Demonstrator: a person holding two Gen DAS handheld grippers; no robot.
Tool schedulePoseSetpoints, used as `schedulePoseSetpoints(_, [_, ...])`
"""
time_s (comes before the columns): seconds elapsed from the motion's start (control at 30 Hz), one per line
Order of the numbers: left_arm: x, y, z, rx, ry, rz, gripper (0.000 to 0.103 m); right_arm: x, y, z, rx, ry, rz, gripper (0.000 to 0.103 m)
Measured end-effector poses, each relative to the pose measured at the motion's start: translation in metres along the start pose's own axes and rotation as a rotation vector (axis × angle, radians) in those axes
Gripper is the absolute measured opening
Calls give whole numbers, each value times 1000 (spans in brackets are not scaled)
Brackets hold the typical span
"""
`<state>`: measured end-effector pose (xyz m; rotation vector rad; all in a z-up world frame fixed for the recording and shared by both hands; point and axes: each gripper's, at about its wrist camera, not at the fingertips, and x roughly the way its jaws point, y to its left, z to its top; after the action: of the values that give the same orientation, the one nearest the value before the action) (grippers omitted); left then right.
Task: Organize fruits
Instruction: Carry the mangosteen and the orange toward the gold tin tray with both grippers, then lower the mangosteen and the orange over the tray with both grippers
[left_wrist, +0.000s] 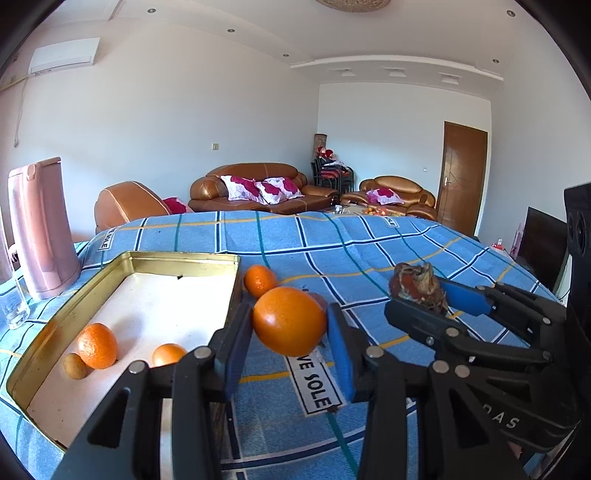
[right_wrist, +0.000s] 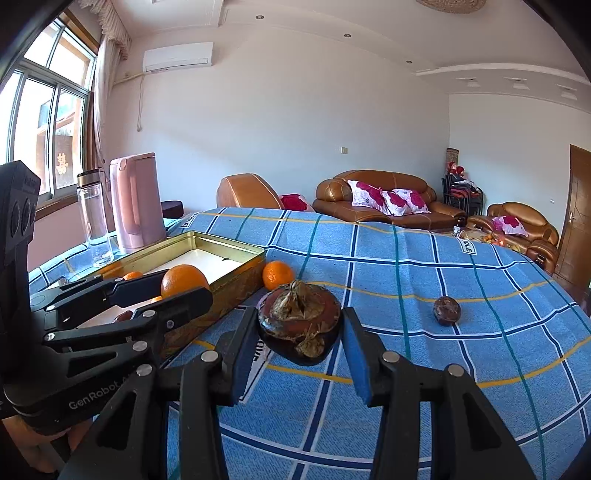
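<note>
Nearest the left wrist camera, the left tongs (left_wrist: 290, 325) are closed on a large orange (left_wrist: 289, 320), held just above the blue checked cloth (left_wrist: 369, 251) of the worktop, beside the right wall of the gold tin (left_wrist: 184, 257). The right tongs (right_wrist: 300, 325) bracket a dark, withered fruit with a dried papery top (right_wrist: 300, 321); the left pad seems to touch it while a sliver of gap shows at the right pad, so I judge it gripped, or very nearly. The step in hand looks like carrying fruit to the tin: the orange is close to delivery, and the next move calls for lifting it clear of the wall, swinging it left over the white floor of the tin, and releasing it low so it does not roll into the others. Inside the tin lie a medium orange (left_wrist: 97, 346), a smaller one (left_wrist: 168, 354) and a small brownish round fruit (left_wrist: 75, 365), all toward the near end. Just beyond, a tangerine (left_wrist: 259, 280) rests on the cloth touching or just beside the tin's far corner, and a small dark fruit (right_wrist: 447, 310) sits well apart to the right.
</note>
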<state>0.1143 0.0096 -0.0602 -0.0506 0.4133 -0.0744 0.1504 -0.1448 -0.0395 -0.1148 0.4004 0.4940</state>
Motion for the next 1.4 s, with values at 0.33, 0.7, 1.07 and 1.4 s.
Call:
schedulePoseSetpoints(0.33, [-16,23,1,-2,-7,45,42,3,27,11,-30,-13,45,47])
schedulePoseSetpoints(0.7, [-24,61,-3,-38,6,126,42,11,52,21,-50,-18,102,47])
schedulePoseSetpoints(1.07, [-33,89,-8,-62,15,193,42,21,78,23,-71,-9,161,47])
schedulePoseSetpoints(1.4, [-37,123,-11,-100,34,255,42,30,108,24,-109,7,219,47])
